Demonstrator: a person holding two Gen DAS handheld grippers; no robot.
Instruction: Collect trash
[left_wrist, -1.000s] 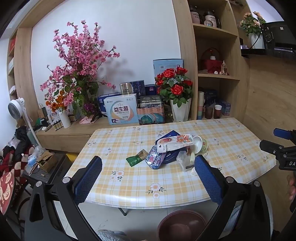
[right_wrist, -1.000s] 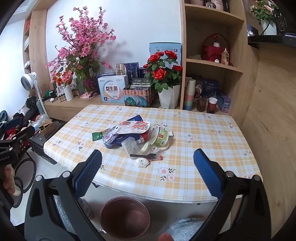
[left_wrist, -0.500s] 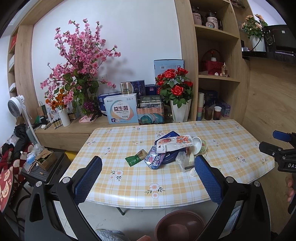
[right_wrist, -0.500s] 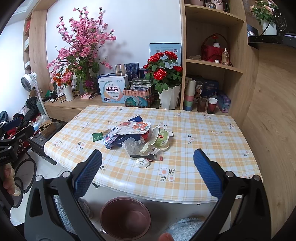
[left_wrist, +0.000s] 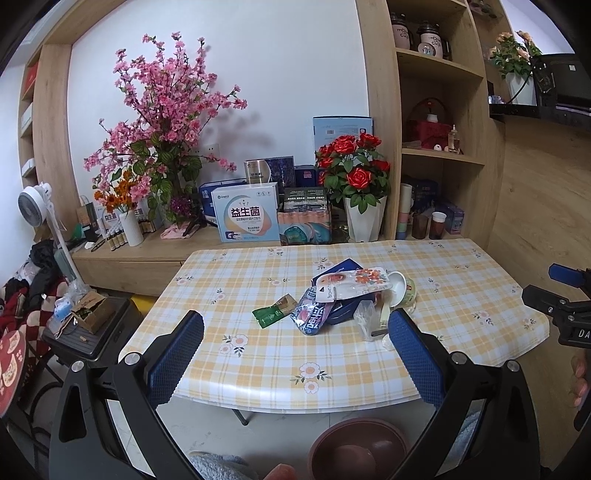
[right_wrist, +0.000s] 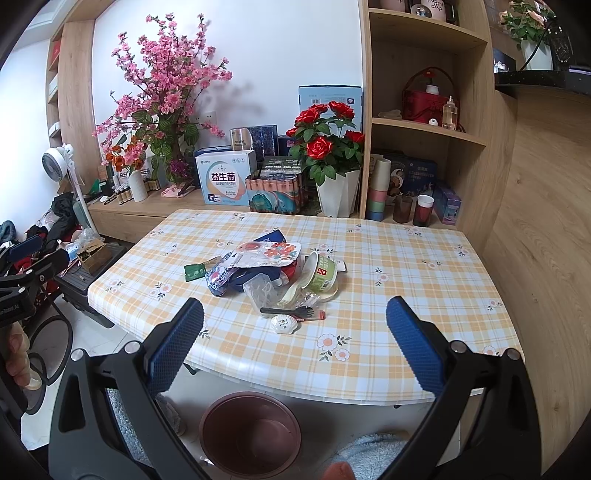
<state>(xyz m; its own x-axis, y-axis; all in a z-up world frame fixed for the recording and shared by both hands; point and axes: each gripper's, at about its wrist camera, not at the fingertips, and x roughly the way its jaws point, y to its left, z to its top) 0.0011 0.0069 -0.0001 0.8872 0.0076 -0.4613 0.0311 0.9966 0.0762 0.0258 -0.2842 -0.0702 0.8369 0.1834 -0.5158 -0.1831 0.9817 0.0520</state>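
Note:
A heap of trash lies mid-table: a green sachet, a blue snack wrapper, a flowered pouch, a tipped green cup, clear plastic, a black fork and a small white lid. A brown bin stands on the floor below the table's near edge. My left gripper and right gripper are both open and empty, held before the table edge, short of the heap.
The table has a yellow checked cloth. Behind it a low shelf holds boxes, a vase of red roses and pink blossoms. A fan and floor clutter are at the left. A wooden wall is at the right.
Both grippers have edged slightly nearer the table and stayed open. The trash has not moved.

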